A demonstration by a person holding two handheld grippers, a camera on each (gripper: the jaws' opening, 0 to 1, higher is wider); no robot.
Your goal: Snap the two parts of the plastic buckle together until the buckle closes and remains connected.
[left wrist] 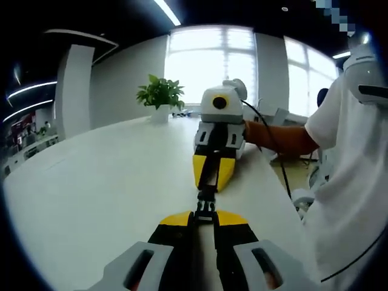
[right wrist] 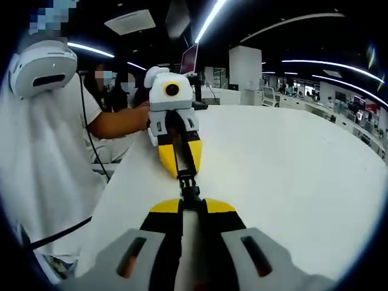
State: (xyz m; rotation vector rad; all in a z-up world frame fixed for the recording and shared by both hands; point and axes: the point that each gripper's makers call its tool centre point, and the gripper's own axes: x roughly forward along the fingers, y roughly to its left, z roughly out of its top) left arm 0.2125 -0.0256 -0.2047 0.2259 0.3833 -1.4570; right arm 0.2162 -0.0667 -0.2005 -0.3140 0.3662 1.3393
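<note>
The black plastic buckle (left wrist: 206, 203) hangs just above the white table (left wrist: 109, 182), stretched between the two grippers, which face each other tip to tip. My left gripper (left wrist: 204, 217) is shut on its near end. The right gripper (left wrist: 213, 176), held by a hand, is shut on the far end and its black strap. In the right gripper view, my right gripper (right wrist: 191, 206) is shut on the buckle (right wrist: 188, 189), and the left gripper (right wrist: 179, 159) grips it from the other side. The two buckle halves meet between the tips. Whether they are latched cannot be told.
A potted plant (left wrist: 160, 97) stands at the table's far end. The person in a white shirt (left wrist: 348, 163) stands at the table's edge (left wrist: 276, 182). A laptop screen (right wrist: 189, 59) rises behind the left gripper. Bare white tabletop (right wrist: 291, 163) spreads wide on the other side.
</note>
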